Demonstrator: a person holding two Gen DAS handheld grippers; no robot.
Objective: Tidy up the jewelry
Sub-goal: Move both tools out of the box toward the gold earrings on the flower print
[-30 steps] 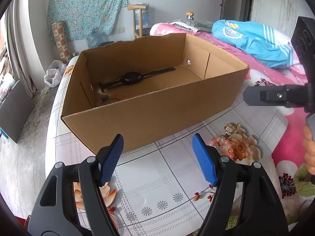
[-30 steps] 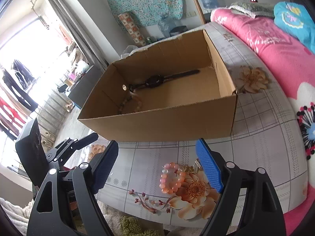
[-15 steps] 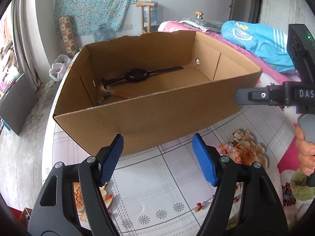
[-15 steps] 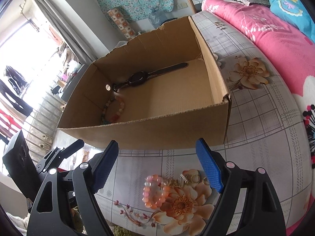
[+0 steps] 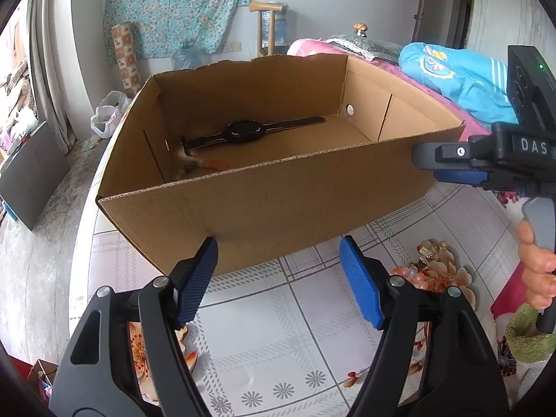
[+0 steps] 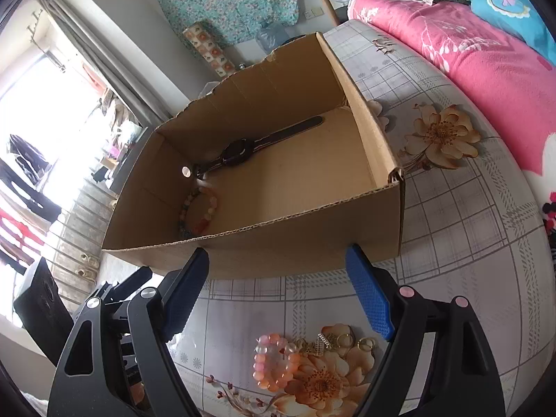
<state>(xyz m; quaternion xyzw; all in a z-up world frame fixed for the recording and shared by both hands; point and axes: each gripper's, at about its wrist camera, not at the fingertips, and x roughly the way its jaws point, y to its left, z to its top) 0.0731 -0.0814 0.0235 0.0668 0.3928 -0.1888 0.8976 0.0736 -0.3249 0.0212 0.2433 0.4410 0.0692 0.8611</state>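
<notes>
Both tongs, the left gripper [image 5: 278, 278] and the right gripper [image 6: 278, 288], gape empty just short of the cardboard box [image 6: 312, 243]. Inside it lie a watch [image 6: 239, 151] and a bead bracelet [image 6: 198, 212]; outside its near wall wait a pink bracelet [image 6: 274, 361] and gold rings [image 6: 347, 342].

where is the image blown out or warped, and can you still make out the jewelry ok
Right wrist view: the window at left is blown out to white, straight box edges bow, yet the pink bead bracelet and gold rings on the tablecloth stay sharp. Left wrist view: even light, dark rounded corners, the watch in the cardboard box is clear.
</notes>
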